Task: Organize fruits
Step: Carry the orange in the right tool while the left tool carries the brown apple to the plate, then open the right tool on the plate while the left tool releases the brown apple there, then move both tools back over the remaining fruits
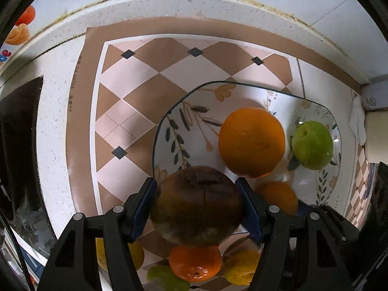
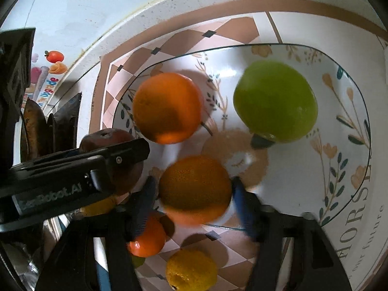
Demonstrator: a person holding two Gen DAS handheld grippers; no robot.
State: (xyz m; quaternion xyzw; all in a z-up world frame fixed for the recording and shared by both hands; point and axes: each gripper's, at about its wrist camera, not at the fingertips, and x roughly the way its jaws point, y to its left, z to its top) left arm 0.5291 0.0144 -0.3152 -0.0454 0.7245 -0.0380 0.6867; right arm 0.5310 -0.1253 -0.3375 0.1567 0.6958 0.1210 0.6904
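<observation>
**Fruit count on and around the plate**

One plate carries three fruits: two oranges and one green apple. One brown fruit sits above the plate's near-left edge. On the checked mat beyond the plate's near edge lie one tangerine, two yellow lemons and one green fruit, partly hidden.

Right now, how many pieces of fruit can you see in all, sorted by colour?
orange fruit: 3
green fruit: 2
yellow fruit: 2
brown fruit: 1
Total: 8
</observation>
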